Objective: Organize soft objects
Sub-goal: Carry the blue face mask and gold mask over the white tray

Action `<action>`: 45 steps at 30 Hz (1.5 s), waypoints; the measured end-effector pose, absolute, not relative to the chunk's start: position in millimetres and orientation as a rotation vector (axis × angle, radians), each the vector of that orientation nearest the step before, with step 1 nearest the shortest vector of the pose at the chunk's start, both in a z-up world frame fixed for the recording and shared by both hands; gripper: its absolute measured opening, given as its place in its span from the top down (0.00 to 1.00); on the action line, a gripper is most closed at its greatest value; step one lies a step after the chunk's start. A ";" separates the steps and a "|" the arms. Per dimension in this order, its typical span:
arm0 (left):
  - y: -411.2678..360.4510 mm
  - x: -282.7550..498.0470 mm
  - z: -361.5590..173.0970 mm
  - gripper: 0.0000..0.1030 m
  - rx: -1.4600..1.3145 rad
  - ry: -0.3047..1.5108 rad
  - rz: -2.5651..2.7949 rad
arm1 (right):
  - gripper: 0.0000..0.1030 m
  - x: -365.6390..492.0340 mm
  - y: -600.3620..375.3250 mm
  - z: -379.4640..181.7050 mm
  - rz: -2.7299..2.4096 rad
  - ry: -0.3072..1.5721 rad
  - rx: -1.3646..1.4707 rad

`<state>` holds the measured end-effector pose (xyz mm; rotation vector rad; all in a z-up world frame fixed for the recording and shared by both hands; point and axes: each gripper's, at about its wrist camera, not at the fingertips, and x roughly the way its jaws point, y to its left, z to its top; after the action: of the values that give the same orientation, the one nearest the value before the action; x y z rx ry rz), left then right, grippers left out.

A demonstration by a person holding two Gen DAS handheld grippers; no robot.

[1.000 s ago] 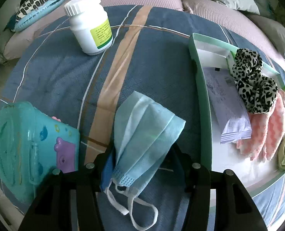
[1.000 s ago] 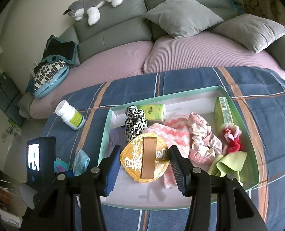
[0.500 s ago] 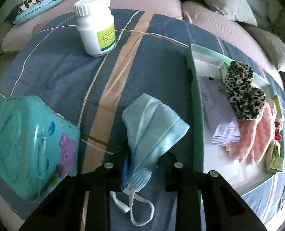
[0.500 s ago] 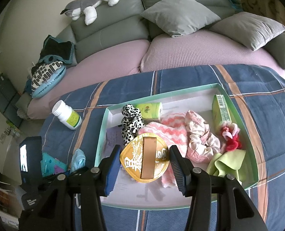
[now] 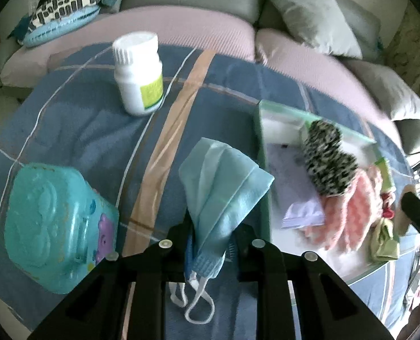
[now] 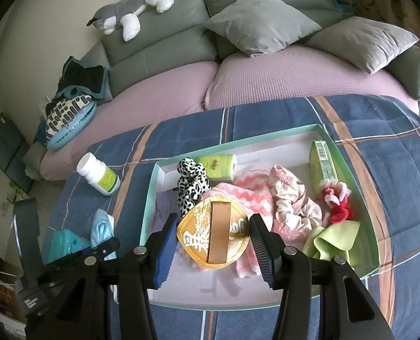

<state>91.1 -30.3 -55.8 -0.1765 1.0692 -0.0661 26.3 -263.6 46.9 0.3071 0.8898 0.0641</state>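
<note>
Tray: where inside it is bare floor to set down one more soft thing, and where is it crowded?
The tray has bare white floor along its near edge, in front of the gold packet, and in the far strip between the green roll and the green box. The middle is crowded: leopard scrunchie, pink cloth, pink scrunchie.

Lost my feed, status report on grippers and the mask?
Left gripper closing on face mask, lifted off blanket. Right gripper holding gold packet over tray. Nothing blocking.
</note>
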 end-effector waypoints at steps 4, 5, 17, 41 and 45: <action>-32.7 84.5 -39.8 0.79 -0.236 0.997 -0.139 | 0.49 20.0 -268.8 58.8 0.063 0.829 0.324; -34.2 82.1 -35.4 0.79 -0.236 0.973 -0.148 | 0.49 18.7 -270.3 61.6 0.060 0.813 0.329; -72.9 69.6 17.7 0.79 -0.172 0.749 -0.306 | 0.49 -4.2 -317.6 90.9 -0.102 0.656 0.379; -163.2 108.8 18.9 0.79 -0.093 0.960 -0.395 | 0.48 -7.6 -382.6 84.0 -0.197 0.722 0.458; -159.7 109.4 0.5 0.79 -0.084 1.011 -0.372 | 0.47 5.2 -369.8 69.0 -0.154 0.793 0.473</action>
<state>109.4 -159.7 0.5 -0.0838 1.0113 -0.3719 5.2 -369.8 69.0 0.4728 0.7934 -0.1543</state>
